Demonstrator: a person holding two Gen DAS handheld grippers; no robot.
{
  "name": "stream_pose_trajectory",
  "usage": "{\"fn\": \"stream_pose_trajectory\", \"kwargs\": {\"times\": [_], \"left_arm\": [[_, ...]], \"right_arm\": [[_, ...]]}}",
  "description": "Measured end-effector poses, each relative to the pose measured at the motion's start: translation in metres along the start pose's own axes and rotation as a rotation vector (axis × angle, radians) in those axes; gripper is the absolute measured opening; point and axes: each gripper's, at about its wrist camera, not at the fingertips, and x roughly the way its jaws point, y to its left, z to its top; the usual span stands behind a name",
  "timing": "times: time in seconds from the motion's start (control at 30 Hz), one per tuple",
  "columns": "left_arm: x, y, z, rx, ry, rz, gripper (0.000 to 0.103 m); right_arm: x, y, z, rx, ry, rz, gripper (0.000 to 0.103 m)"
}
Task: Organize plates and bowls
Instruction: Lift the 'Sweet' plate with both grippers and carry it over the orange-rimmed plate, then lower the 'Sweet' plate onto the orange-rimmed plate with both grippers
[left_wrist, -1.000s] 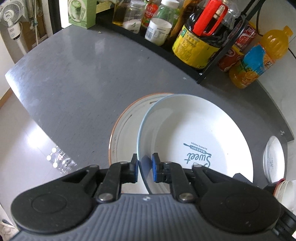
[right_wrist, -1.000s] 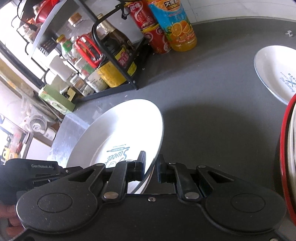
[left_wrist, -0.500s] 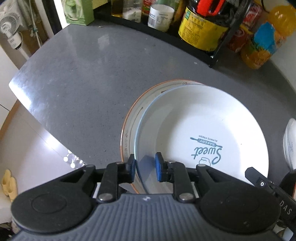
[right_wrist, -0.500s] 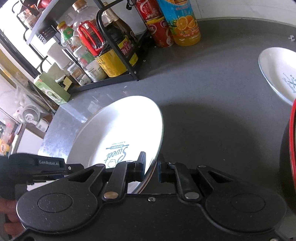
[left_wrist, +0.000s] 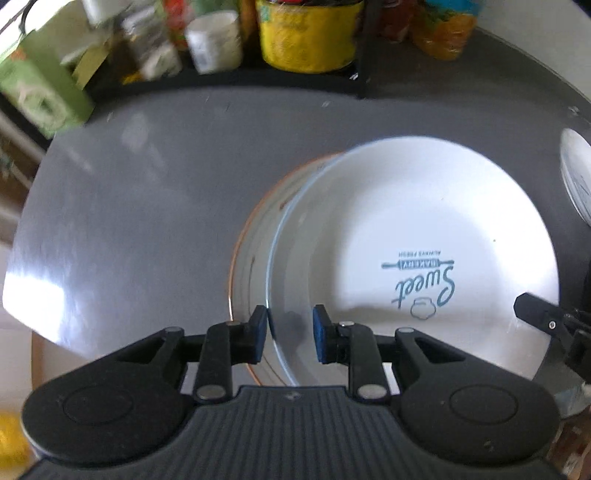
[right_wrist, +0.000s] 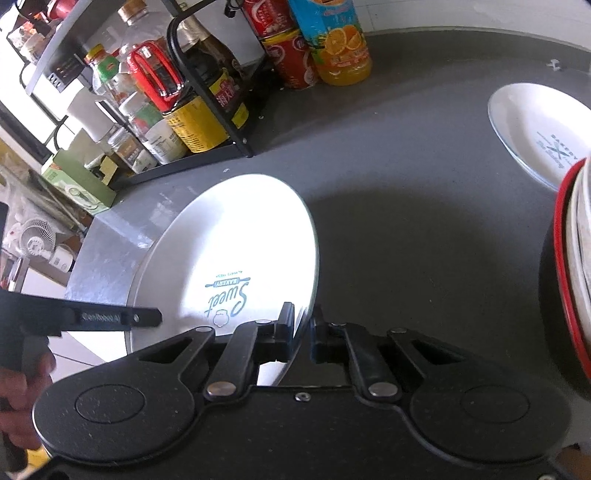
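The right claw (right_wrist: 302, 334) is clamping the white plate's (left_wrist: 413, 236) rim, holding it tilted over an orange-rimmed plate (left_wrist: 251, 258) on the table (left_wrist: 147, 192); the left claw (left_wrist: 289, 338) is standing apart around its other edge.

I look down past my left gripper (left_wrist: 289, 334), its blue pads apart with the near rim of a white plate (left_wrist: 413, 236) between them, not pressed. The plate, printed "Sweet", lies on an orange-rimmed plate (left_wrist: 251, 251) on a grey counter (left_wrist: 147, 184). My right gripper's tip (left_wrist: 543, 319) enters at right. Blurred bottles (left_wrist: 306, 33) line the back.
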Motion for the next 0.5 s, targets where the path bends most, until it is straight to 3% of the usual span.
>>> {"fn": "stream_pose_trajectory", "kwargs": {"times": [0.5], "left_arm": [[0.013,0.007,0.016,0.119,-0.002,-0.065,0.023]], "right_arm": [[-0.002,0.003,-0.007,0.091,-0.007,-0.044,0.007]]}}
